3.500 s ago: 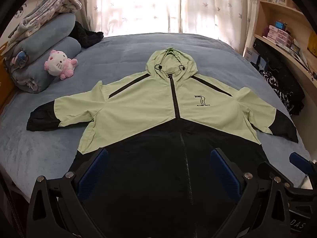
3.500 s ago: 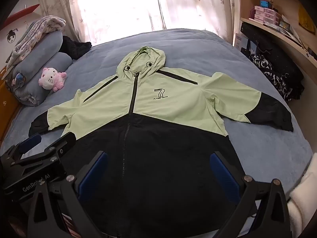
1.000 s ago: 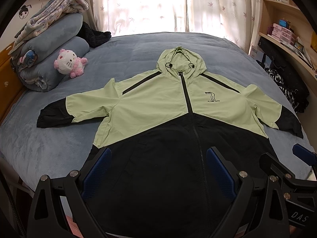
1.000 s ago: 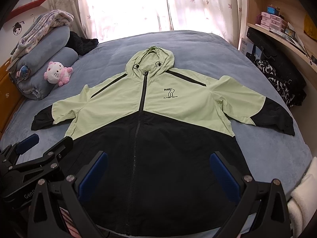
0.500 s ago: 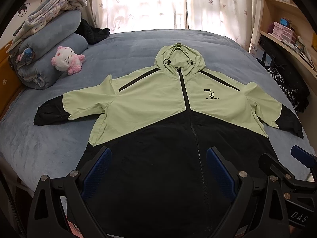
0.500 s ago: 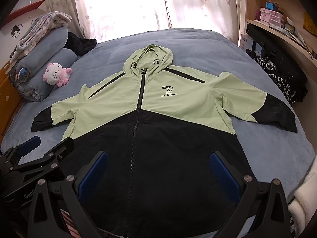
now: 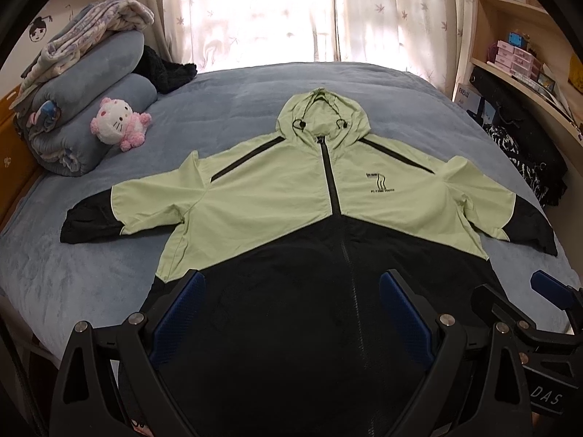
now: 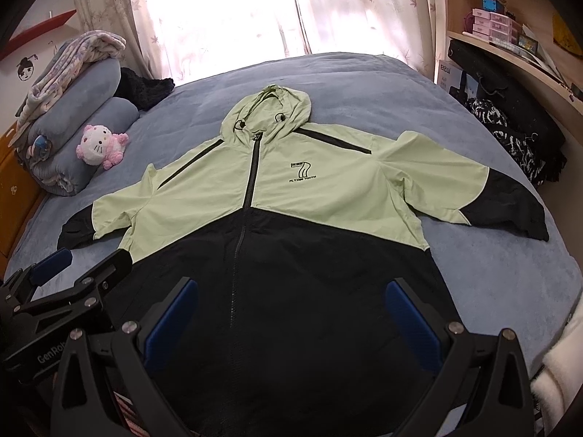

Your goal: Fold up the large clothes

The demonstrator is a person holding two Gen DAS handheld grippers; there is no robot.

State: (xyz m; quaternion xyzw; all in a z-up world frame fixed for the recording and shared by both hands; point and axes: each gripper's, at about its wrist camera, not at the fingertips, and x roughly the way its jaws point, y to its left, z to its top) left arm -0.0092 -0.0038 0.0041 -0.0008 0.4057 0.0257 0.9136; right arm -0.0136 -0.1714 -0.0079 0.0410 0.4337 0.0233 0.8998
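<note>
Bedroom, blue-grey bed point(image 7: 255, 109) | green-and-black hooded jacket point(image 8: 328, 196) lies flat, zipped, sleeves spread | left gripper point(image 7: 291, 313) and right gripper point(image 8: 288, 320) released, hovering over hem; empty | likely light, limp, slippery; pinch sleeve cuffs or hem corners

Daylight entered through the curtained window point(image 7: 255, 11) at the far edge of the bed point(image 7: 255, 83), and it blew out to white glare in both my views. The bed was evenly lit with soft, faint shadows. The near edge lay dimmer. Fisheye distortion bent the room at the frame edges; corners were vignetted black. Focus was sharp, without motion blur.
</note>
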